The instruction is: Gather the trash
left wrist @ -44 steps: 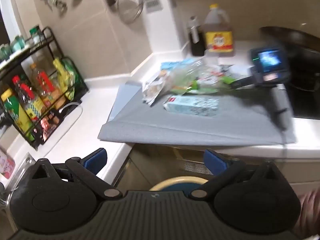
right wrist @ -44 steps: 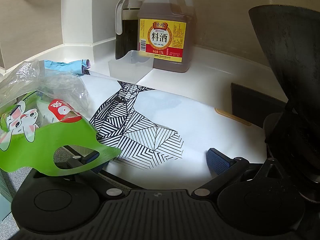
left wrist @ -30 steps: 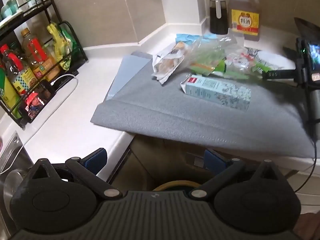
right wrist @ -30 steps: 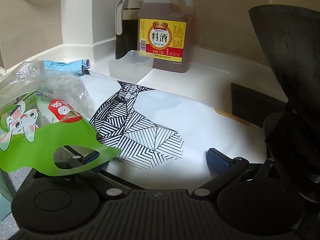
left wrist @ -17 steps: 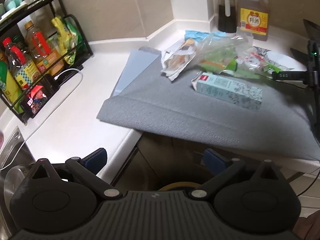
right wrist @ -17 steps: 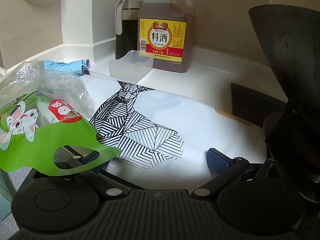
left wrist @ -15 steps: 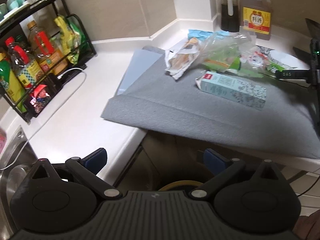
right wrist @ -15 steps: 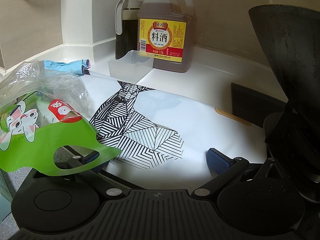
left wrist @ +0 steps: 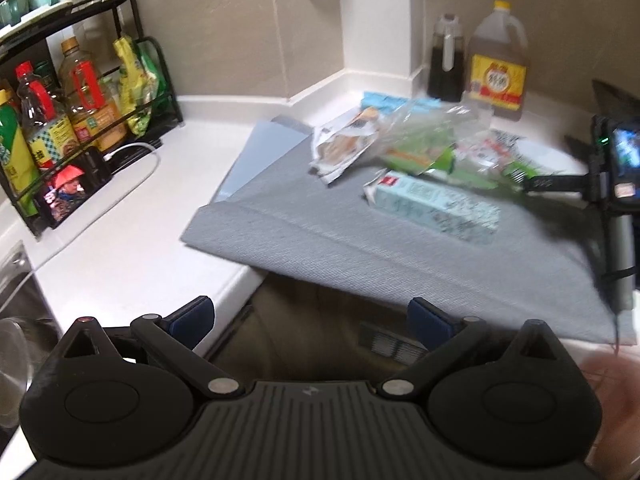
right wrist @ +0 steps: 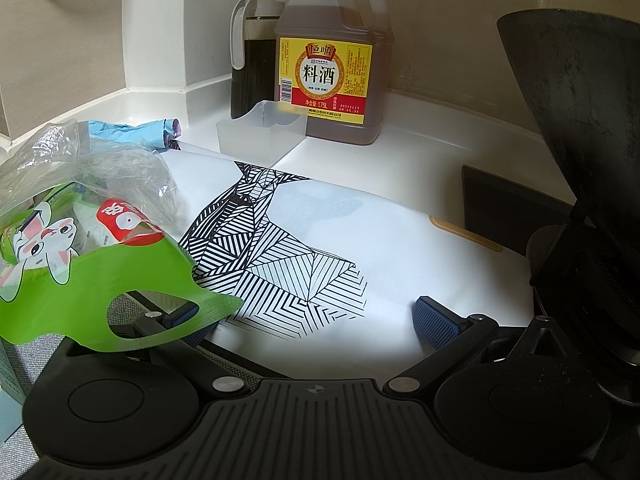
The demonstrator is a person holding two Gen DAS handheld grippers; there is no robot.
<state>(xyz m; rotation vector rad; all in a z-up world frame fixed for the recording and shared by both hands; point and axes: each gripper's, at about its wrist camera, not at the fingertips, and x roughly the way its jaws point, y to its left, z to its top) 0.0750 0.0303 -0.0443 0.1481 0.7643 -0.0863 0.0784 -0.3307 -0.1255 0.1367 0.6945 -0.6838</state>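
Observation:
On a grey mat on the counter lie a light blue carton, a crumpled snack wrapper and a clear and green plastic bag. My left gripper is open and empty, held off the counter's front edge, short of the mat. My right gripper is open over a white sheet with a black line pattern. The green bag's handle lies over its left finger, and the right gripper also shows in the left wrist view.
A brown jug of cooking wine and a dark sauce dispenser stand at the back wall, with a small clear tray and a blue crumpled bag. A dark wok is at right. A bottle rack stands at far left.
My left gripper has risen and swung its view toward the counter and trash. The right gripper and the bag have not moved.

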